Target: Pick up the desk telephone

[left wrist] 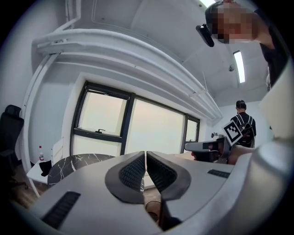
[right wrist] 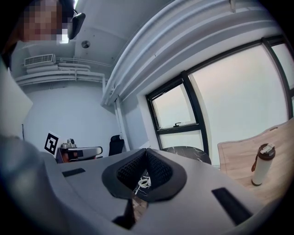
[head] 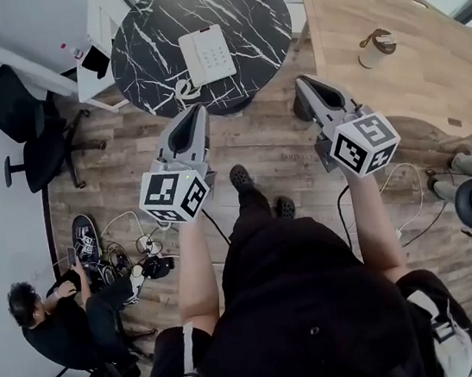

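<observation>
A white desk telephone [head: 207, 54] lies on the round black marble table [head: 153, 29], its coiled cord [head: 184, 88] at the near edge. In the head view my left gripper [head: 199, 110] points at that near edge, just short of the cord, and is shut with nothing in it. My right gripper [head: 304, 85] is level with it to the right, past the table's rim, also shut and empty. In the left gripper view the pads [left wrist: 133, 172] meet and only the table top [left wrist: 78, 163] shows. From the right gripper view the table [right wrist: 188, 153] lies ahead.
A wooden desk [head: 406, 37] with a lidded bottle [head: 376, 48] stands right of the round table. At the left are a black office chair [head: 22, 126] and a white low shelf [head: 97, 37]. A person [head: 54, 322] sits on the floor among cables [head: 130, 242].
</observation>
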The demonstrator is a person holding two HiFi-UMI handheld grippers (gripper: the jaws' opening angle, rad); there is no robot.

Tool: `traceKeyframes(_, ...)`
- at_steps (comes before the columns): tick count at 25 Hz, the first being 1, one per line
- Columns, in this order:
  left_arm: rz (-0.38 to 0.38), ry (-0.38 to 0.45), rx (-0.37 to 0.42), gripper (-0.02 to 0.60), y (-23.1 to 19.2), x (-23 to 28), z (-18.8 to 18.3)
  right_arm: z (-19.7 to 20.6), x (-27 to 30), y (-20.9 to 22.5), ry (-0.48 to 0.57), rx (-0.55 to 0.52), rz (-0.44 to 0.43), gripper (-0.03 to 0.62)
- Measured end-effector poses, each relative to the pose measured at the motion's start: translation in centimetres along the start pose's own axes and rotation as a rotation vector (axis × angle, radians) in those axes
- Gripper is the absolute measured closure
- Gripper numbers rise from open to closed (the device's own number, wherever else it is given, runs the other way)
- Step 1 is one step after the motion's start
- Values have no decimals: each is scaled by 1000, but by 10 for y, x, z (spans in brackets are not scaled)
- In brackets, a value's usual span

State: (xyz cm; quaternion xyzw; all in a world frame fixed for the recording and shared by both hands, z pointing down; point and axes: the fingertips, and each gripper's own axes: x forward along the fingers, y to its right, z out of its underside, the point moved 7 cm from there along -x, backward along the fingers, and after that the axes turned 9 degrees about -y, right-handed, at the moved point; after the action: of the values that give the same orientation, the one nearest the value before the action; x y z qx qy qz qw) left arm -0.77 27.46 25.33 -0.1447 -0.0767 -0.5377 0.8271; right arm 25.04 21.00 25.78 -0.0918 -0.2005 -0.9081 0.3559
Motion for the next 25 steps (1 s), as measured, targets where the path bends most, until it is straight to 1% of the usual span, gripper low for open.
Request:
traceKeyframes(4,15,-4,8,557,-29,18,-9,-16,32,3,-30,2,31,565)
traceKeyframes(7,30,-11,-5,557,-53,32,-11,-23,53,7,-43,14,52,565)
traceKeyframes(11,58,-29,-18,557,-78,47,-12,-28,72,11,-43,43,93,565)
traceKeyframes(15,89,-52,-21,557,-101,60,-11,-31,92,9,-51,49,122,565)
traceKeyframes(21,120,-77,-22,557,-129,72,-9,-28,122,3,-70,59,138,565)
traceKeyframes(25,128,-95,-45,557,-140,74,-3,-21,133,-2,-84,69,120,565)
